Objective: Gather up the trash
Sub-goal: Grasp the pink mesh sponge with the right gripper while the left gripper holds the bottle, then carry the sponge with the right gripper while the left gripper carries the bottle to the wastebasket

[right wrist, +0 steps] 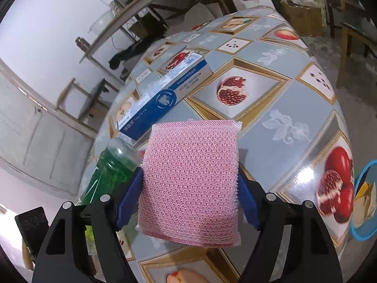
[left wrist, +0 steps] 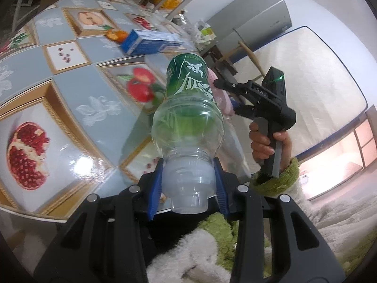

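A clear plastic bottle with a green label [left wrist: 186,108] sticks out forward from my left gripper [left wrist: 188,179], which is shut on its neck end, above the table edge. My right gripper [right wrist: 189,176] is shut on a pink mesh sponge [right wrist: 190,179], its blue pads pressing both side edges. In the left wrist view the right gripper [left wrist: 229,97] sits just right of the bottle, gripped by a hand [left wrist: 266,141]. The bottle [right wrist: 110,167] shows left of the sponge in the right wrist view.
A blue and white carton [right wrist: 162,96] lies on the fruit-patterned table [right wrist: 282,108], beyond the sponge. A small orange item [left wrist: 115,34] lies by the carton's far end. A blue-rimmed bin [right wrist: 365,200] stands below the table's right edge. Shelves and clutter stand behind.
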Motion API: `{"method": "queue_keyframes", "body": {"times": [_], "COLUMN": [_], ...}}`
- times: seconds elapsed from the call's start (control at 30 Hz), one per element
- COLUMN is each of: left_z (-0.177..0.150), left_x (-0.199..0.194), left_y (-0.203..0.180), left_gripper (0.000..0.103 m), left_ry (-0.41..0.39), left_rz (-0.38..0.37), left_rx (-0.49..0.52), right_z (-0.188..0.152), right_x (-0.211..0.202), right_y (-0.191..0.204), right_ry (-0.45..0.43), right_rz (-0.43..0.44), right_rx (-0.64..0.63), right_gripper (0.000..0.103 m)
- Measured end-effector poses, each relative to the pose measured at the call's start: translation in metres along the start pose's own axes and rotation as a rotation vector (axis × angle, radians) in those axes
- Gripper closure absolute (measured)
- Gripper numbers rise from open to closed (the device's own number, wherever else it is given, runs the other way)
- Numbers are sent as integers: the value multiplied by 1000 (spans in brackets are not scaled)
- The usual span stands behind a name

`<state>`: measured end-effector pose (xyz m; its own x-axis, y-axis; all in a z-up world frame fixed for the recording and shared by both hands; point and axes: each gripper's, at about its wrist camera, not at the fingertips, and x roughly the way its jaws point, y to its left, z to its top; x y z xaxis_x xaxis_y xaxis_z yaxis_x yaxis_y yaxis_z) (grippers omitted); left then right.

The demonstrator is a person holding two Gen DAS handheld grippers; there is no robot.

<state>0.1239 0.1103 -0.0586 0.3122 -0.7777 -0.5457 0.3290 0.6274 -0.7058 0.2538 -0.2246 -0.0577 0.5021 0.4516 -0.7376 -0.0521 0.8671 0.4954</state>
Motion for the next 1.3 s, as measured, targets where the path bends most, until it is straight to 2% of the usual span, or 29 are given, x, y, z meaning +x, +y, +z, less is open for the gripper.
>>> {"method": "queue_keyframes", "body": {"times": [0.17, 0.4, 0.57, 0.77, 0.87, 1.03, 1.13, 1.3], "left_z": [8, 29, 43, 45, 43, 35, 28, 19], "left_x": [15, 58, 110, 194, 249, 347, 400, 474], "left_y": [-20, -67, -118, -178, -202, -226, -234, -245], "left_gripper": [66, 66, 66, 66, 66, 66, 65, 65], "left_ry": [10, 69, 139, 267, 373, 559, 632, 678], "left_rz": [-51, -127, -177, -211, -201, -130, -71, 6], "left_rx": [29, 119, 212, 281, 273, 251, 246, 256], "right_z": [-12, -46, -88, -147, -177, -210, -220, -215], "right_x": [-29, -103, -172, -222, -226, -201, -178, -148], "right_y": [-21, -69, -131, -228, -278, -340, -372, -418], "right_ry": [-64, -233, -363, -420, -404, -356, -320, -290], "right_rz": [50, 69, -10, -149, -180, -184, -195, -215], "right_rx": [79, 201, 325, 571, 723, 906, 987, 1062], "right_gripper": [30, 30, 30, 30, 30, 30, 30, 29]}}
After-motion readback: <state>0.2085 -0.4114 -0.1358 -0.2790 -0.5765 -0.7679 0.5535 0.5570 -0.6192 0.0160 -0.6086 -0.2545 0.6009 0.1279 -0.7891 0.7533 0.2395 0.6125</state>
